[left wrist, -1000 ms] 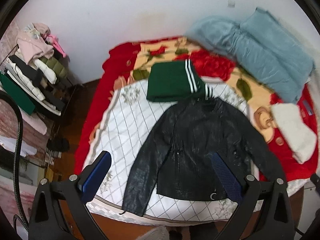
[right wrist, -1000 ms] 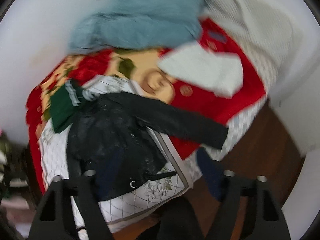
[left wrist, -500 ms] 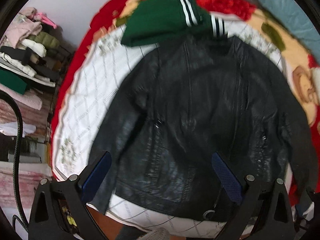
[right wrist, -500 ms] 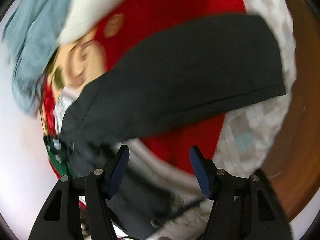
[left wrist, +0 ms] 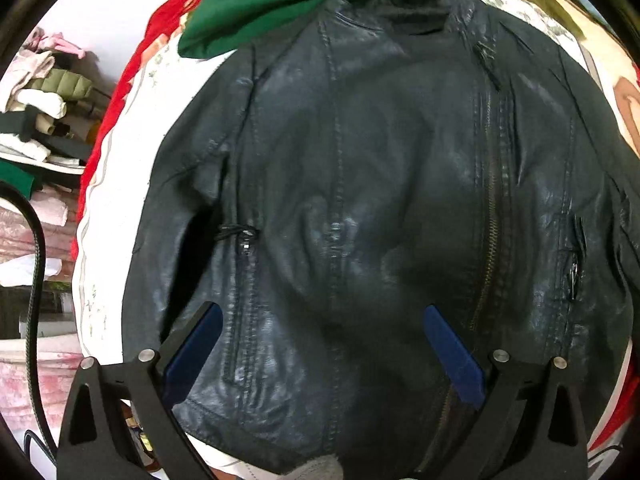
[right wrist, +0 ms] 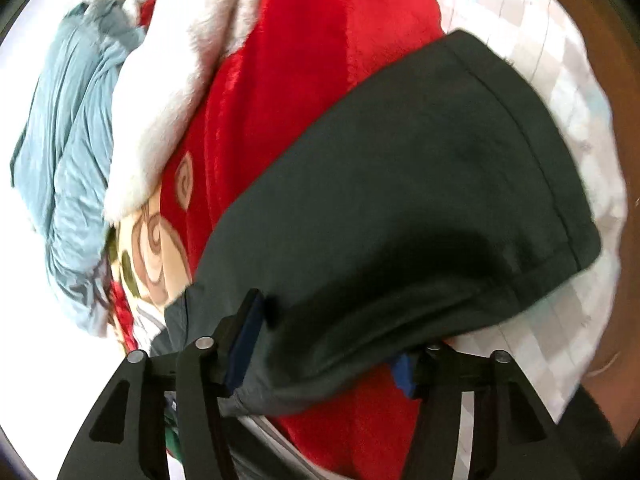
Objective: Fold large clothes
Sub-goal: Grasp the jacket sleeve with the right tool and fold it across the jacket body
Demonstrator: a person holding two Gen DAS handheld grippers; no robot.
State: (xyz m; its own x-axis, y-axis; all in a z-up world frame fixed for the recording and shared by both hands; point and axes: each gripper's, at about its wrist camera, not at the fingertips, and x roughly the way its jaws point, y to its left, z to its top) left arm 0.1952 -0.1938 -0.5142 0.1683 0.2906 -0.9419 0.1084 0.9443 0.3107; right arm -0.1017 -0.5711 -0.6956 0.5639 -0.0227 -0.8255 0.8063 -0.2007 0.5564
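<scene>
- Lying zipped and front-up on a white quilted sheet (left wrist: 116, 184): black leather jacket (left wrist: 360, 184), filling nearly the whole left wrist view, collar at 12 o'clock, hem at 6.
- Overlapping the collar at 12 o'clock: folded green garment with white stripes (left wrist: 256, 4), partly covering the jacket's top edge.
- Stretching out over a red plush blanket (right wrist: 288, 92) in the right wrist view: jacket sleeve (right wrist: 400, 208), cuff end toward 3 o'clock, reaching onto pale checked bedding (right wrist: 568, 92).
- Beyond the sleeve, at 9 to 11 o'clock: white fluffy garment (right wrist: 160, 92) and a crumpled blue-grey cloth (right wrist: 68, 128), both clear of the sleeve.
- Spread wide above the jacket's lower front: left gripper (left wrist: 320, 344), blue pads apart, nothing between them but the leather beneath; contact with it not determinable.
- Straddling the sleeve near its upper part: right gripper (right wrist: 324, 340), jaws partly apart and just been closing, sleeve between them, left pad against the fabric, right pad mostly hidden under the sleeve, so a firm pinch not confirmable.
- Seen only from the left wrist: zip, pockets, stacked clothes on a rack (left wrist: 44, 96) at 9 o'clock.
- Seen only from the right wrist: sleeve cuff, wooden floor (right wrist: 616, 80) at 2 o'clock.
</scene>
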